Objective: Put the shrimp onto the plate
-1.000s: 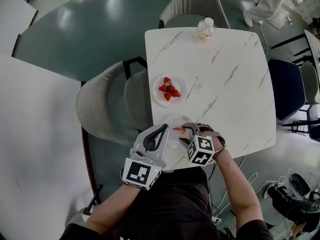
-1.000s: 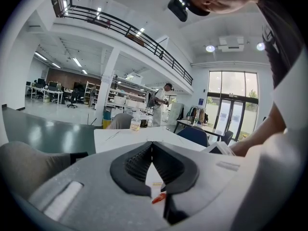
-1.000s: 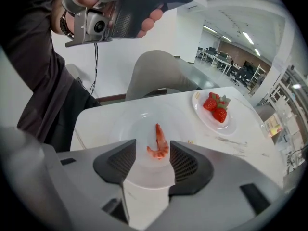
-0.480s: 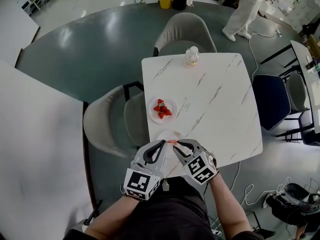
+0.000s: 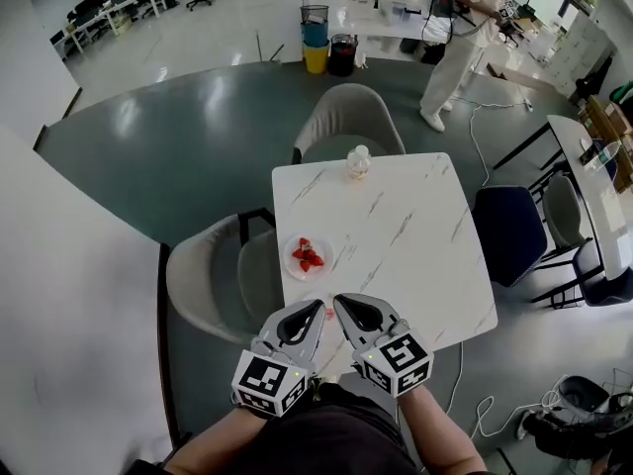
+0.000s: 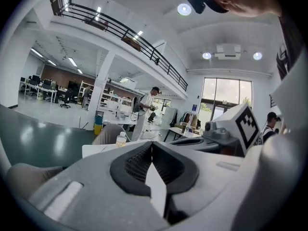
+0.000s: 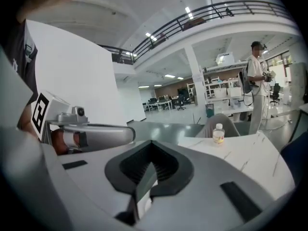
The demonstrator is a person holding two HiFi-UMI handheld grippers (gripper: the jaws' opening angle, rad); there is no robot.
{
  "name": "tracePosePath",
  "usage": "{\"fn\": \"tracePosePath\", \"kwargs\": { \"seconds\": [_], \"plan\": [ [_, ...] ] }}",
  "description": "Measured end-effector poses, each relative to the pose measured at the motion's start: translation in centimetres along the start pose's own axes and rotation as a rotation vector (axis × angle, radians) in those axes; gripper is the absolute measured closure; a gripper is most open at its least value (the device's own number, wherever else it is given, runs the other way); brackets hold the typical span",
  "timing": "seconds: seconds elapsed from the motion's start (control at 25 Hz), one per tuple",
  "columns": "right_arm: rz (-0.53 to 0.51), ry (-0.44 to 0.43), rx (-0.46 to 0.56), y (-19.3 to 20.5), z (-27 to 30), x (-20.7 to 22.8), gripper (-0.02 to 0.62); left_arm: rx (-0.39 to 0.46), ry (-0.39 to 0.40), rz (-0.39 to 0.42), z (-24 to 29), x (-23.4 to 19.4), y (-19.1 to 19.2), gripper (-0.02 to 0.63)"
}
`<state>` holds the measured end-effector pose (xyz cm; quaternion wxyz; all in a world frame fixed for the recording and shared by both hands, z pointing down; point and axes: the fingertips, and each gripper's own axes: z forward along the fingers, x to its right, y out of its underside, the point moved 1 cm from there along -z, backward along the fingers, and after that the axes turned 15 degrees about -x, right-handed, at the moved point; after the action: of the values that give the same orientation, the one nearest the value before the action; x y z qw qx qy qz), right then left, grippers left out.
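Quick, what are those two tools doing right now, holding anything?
Left tool: closed, nothing between its jaws.
Right tool: its jaws have just been closing, now shut, nothing between them.

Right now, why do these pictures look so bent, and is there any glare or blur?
Head view: wide-angle bending curves the floor, which shows soft patches of light glare; the table is sharp. Left gripper view: dark rounded corners, and a ceiling light flares bright. Right gripper view: the balcony railing bows into an arc, and the corners are dark.

right gripper (image 5: 339, 300) — above near table (image 5: 415, 236) edge | bottle (image 5: 358, 163) — far edge
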<state>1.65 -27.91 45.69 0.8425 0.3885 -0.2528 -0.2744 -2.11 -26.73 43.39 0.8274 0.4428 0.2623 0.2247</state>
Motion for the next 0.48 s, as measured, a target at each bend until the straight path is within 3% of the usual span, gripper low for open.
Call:
{"fn": "tracePosePath", "kwargs": {
  "seconds": [0.48],
  "plan": [
    [0.031,0.023,0.212,-6.4,-6.0,-2.6,0.592,0.118,0.014,0.041,-4.1,3.6,-6.0,0.598]
  ]
}}
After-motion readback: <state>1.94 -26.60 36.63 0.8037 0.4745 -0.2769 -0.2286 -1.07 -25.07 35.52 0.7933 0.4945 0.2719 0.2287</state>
